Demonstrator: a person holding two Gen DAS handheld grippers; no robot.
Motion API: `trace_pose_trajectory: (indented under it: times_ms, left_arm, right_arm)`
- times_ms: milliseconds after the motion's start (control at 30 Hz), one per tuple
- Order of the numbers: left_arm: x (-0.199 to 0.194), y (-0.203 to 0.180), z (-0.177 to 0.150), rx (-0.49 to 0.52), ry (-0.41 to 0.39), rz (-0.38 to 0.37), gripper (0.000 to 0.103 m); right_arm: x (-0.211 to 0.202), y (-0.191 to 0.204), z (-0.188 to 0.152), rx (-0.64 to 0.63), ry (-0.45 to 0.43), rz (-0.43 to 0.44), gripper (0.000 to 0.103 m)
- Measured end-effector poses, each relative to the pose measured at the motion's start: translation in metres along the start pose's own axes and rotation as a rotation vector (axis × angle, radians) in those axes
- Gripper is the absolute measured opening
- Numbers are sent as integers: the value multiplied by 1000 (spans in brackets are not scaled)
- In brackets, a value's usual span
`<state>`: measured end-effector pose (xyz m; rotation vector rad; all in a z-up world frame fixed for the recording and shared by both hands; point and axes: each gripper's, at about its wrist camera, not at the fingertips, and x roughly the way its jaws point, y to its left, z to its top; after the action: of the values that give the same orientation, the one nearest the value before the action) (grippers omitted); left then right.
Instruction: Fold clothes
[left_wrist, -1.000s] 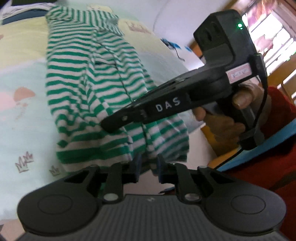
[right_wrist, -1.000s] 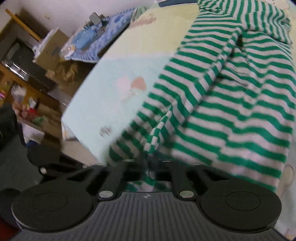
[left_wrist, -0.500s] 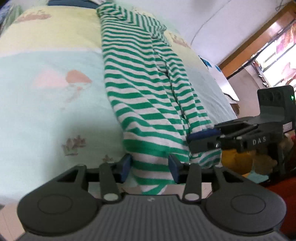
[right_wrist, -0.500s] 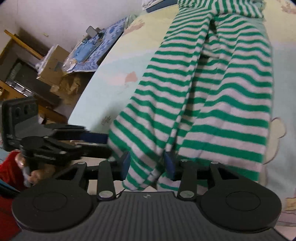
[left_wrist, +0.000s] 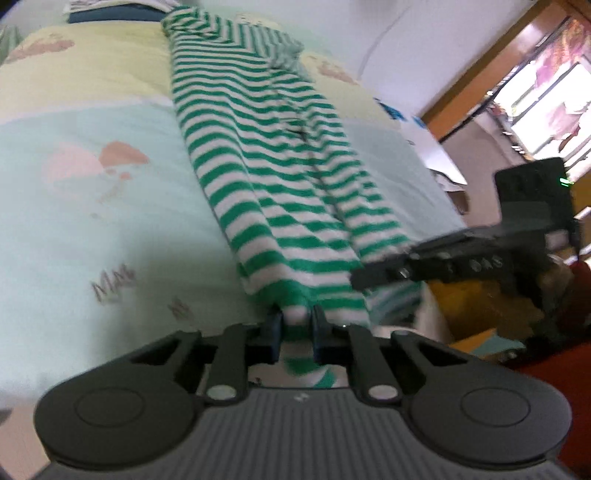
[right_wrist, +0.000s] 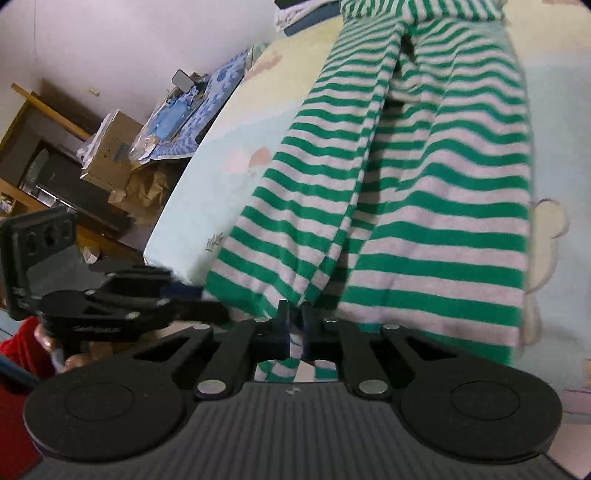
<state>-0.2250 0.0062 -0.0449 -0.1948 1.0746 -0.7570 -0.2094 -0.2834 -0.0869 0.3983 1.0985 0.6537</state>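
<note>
A green-and-white striped garment (left_wrist: 273, 155) lies lengthwise on the bed, folded into a long narrow strip, its collar end far away. My left gripper (left_wrist: 296, 320) is shut on the near hem at the strip's left corner, with striped cloth pinched between the blue pads. In the right wrist view the same striped garment (right_wrist: 424, 192) fills the middle, and my right gripper (right_wrist: 293, 314) is shut on the near hem further right. Each gripper shows in the other's view: the right one (left_wrist: 373, 275) at the right, the left one (right_wrist: 199, 291) at the left.
The bed sheet (left_wrist: 92, 206) is pale green and yellow with cartoon prints. Its near edge runs just under the hem. A cardboard box (right_wrist: 110, 151) and blue bundles stand beside the bed at left. A person's red sleeve (left_wrist: 576, 295) shows behind the right gripper.
Both grippers went from open around the near hem to shut on it. The garment now looks drawn straighter and narrower along the bed.
</note>
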Motion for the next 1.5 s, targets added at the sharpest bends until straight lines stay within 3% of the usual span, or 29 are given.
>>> trace_pose_trajectory:
  times_ms: [100,167,267,333,400,433,600,633,667,733,767,867,900,933,1000,1067,1133,1200,1300,1433,1500]
  left_arm:
    - [-5,-7,-10,21,35,0,11]
    - [1,-3,-16,43,91,44,11]
    - [-1,2,-17,61,115,105,11]
    - [-14,1,-10,66,60,97,25]
    - [-18,-1,-2,64,11,85,62]
    - [-16,-3,0,71,1,81,64]
    - [9,-6,4,82,33,82,59]
    - [12,-6,4,69,32,78,57]
    - [16,-5,4,56,30,73,54]
    - [20,-8,3,50,44,55,42]
    - [20,-11,3,58,60,40,25]
    - [15,-20,-3,89,101,3,20]
    - [12,-23,-6,102,114,-9,6]
    - [9,-26,-8,114,126,-21,0]
    - [4,-30,-14,136,141,-7,0]
    - [0,-30,-17,180,152,59,1]
    - [-6,-30,-16,218,133,127,9]
    - [-6,-33,-14,259,109,175,25]
    - [4,-39,-14,331,105,213,46]
    - [17,-47,-12,427,101,263,50]
    - [23,-51,-12,475,98,288,44]
  right_arm:
    - [-5,-4,-5,-7,0,-36,7]
    - [1,-9,-7,22,7,-30,7]
    - [5,-2,-8,-15,6,-51,10]
    - [3,2,-9,-41,13,-59,24]
    - [3,3,-11,-46,19,-41,32]
    - [2,4,-12,-48,22,-32,32]
    - [10,8,-13,-54,15,-36,31]
    - [11,10,-12,-61,12,-39,25]
    - [11,11,-12,-68,9,-42,8]
    - [6,8,-10,-50,1,-32,7]
    - [2,7,-11,-46,-7,-36,7]
    - [-8,4,-12,-40,-26,-70,7]
    - [-8,5,-13,-40,-18,-67,8]
    - [-9,5,-14,-39,-11,-64,8]
    - [-6,8,-17,-54,15,-77,12]
    - [-4,11,-19,-84,37,-99,17]
    - [-9,19,-20,-133,9,-98,17]
    - [-14,26,-21,-183,-18,-96,20]
    - [3,41,-23,-309,9,-100,40]
    - [25,62,-27,-477,46,-106,43]
    - [36,72,-28,-561,65,-109,43]
